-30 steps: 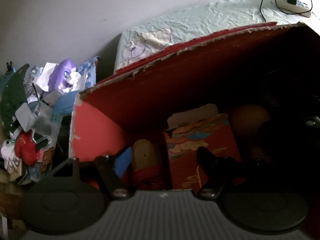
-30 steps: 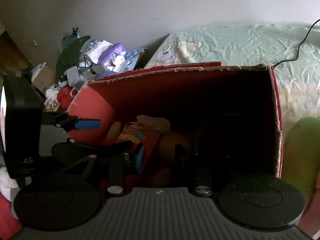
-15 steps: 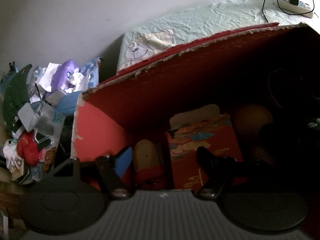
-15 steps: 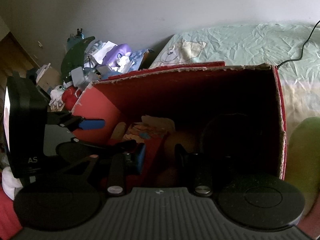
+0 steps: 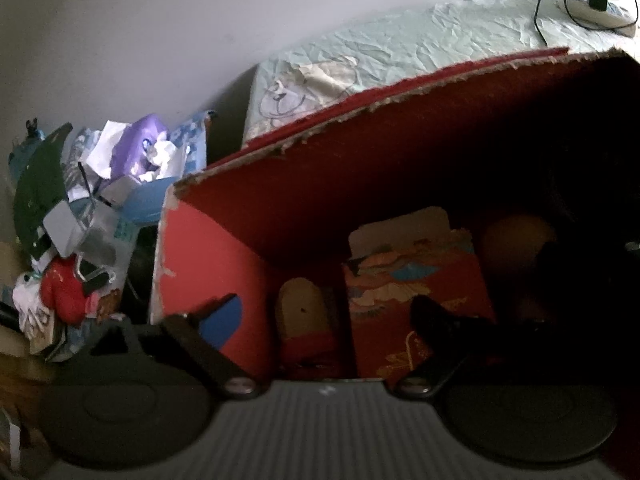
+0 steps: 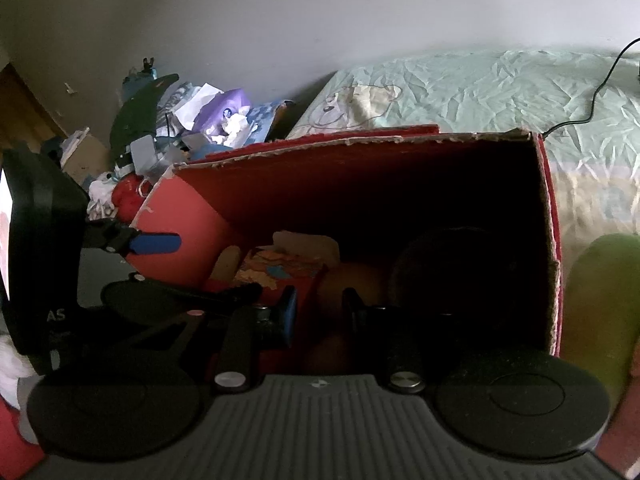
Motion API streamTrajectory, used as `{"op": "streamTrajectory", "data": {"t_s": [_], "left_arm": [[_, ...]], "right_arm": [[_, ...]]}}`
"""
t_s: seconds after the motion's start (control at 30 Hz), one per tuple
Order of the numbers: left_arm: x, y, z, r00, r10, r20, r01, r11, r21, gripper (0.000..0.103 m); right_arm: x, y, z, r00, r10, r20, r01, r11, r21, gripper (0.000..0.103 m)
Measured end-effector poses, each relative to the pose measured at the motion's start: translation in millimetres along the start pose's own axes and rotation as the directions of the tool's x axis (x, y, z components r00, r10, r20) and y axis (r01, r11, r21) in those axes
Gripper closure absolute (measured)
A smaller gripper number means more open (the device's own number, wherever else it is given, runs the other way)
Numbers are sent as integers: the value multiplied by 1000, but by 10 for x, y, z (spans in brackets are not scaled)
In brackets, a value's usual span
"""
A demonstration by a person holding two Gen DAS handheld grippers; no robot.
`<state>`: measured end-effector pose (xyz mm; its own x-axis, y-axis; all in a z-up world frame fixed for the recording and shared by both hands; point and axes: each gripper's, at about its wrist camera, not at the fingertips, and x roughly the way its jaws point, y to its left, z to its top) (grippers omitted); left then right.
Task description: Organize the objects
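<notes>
A red cardboard box (image 5: 320, 184) (image 6: 360, 184) stands open-topped in front of both grippers. Inside it are a red patterned carton (image 5: 412, 280) (image 6: 280, 268), a beige rounded piece (image 5: 302, 312) (image 6: 226, 264) and a dim orange round thing (image 5: 516, 240). My left gripper (image 5: 326, 316) is open wide at the box's left end, one finger on each side of the beige piece and the carton, touching neither. My right gripper (image 6: 320, 308) is open by a narrow gap over the box's dark middle, with nothing seen between its fingers. A dark round object (image 6: 460, 272) lies in shadow to the right.
A heap of toys and packaging (image 5: 100, 208) (image 6: 180, 136) sits left of the box against the wall. Behind the box lies a bed with a pale green sheet (image 5: 440, 40) (image 6: 480, 88), carrying a power strip (image 5: 592, 12). A green shape (image 6: 600, 300) is right of the box.
Both views have drifted only slightly relative to the box. The finger spacing of both grippers is the same as before.
</notes>
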<state>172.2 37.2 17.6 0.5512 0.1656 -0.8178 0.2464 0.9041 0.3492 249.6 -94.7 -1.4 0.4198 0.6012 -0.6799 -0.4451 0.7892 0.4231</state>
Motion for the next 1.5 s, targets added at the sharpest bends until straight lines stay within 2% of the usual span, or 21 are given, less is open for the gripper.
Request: {"op": "streamTrajectory", "data": {"t_s": [0.2, 0.77, 1.5], "left_arm": [[-41, 0, -26, 1000, -9, 29, 9, 1000, 3, 11], [-58, 18, -22, 999, -29, 42, 29, 1000, -2, 8], [-37, 35, 5, 999, -47, 19, 47, 999, -5, 8]], "right_arm": [[-31, -6, -24, 1000, 4, 28, -4, 1000, 0, 77], [-18, 5, -13, 999, -22, 29, 22, 1000, 1, 77], [-10, 11, -1, 1000, -14, 20, 14, 1000, 4, 72]]}}
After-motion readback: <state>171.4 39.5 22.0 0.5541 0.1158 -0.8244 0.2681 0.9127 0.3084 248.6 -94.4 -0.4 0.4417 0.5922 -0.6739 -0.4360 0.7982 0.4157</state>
